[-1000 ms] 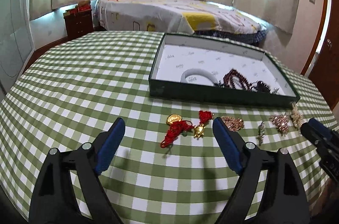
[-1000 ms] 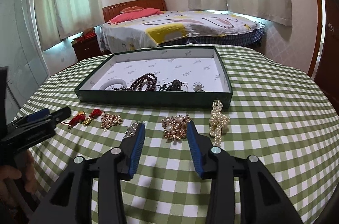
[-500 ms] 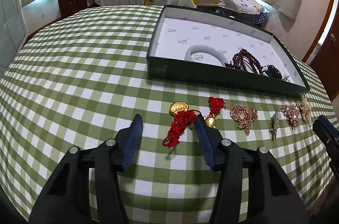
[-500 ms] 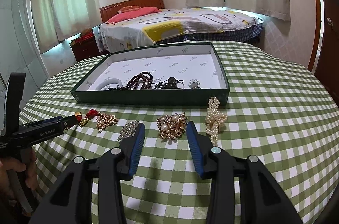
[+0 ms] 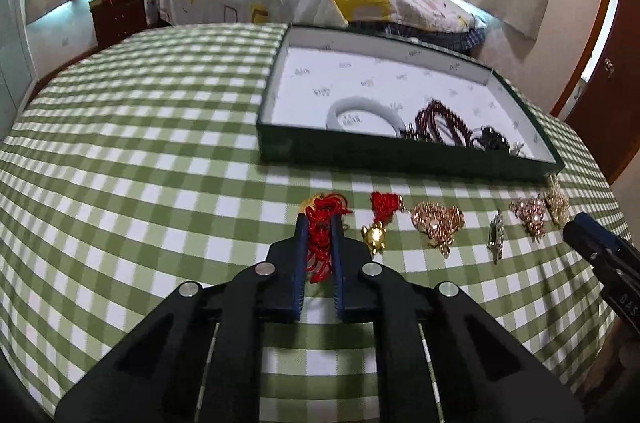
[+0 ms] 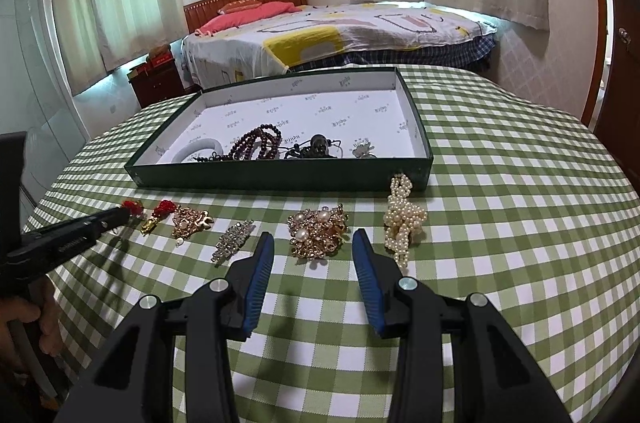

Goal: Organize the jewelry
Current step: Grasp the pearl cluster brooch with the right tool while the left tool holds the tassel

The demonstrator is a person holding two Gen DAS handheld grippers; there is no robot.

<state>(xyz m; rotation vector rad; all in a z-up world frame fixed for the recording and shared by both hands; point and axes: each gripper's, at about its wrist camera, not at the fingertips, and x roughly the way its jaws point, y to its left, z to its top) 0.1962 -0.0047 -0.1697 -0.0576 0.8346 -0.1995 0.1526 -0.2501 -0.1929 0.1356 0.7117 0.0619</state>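
The left gripper (image 5: 319, 223) has its two blue-padded fingers pinched onto the red knotted charm (image 5: 322, 235), whose cord bundle fills the narrow gap between them; its gold end peeks out just past the fingertips, toward the green box (image 5: 360, 153). The charm sits on the checked tablecloth (image 5: 140, 183) in front of the box's near wall, at the left end of a row of loose pieces. Just beside it, further along that wall, lie the second red tassel with a gold bead (image 5: 380, 219), a gold filigree brooch (image 5: 438, 221), a slim rhinestone clip (image 5: 496, 235), a pearl-and-gold brooch (image 5: 530, 213) and a pearl cluster (image 5: 558, 201) by the box's right corner.

The right gripper (image 6: 314, 245) is spread open above the cloth, well short of the box, with the pearl-and-gold brooch lying just ahead of the gap between its fingers and touching neither. The rhinestone clip lies off its left finger and the pearl cluster off its right.

Inside the box, along its near wall, are a white bangle (image 5: 366, 113), dark red beads (image 5: 438, 121), a black corded piece (image 5: 492, 139) and a small silver item (image 6: 363, 148).

Half a second ago the left fingers stood apart, straddling the charm's lower end; now they are closed on it. The right gripper's opening and the brooch in front of it look unchanged
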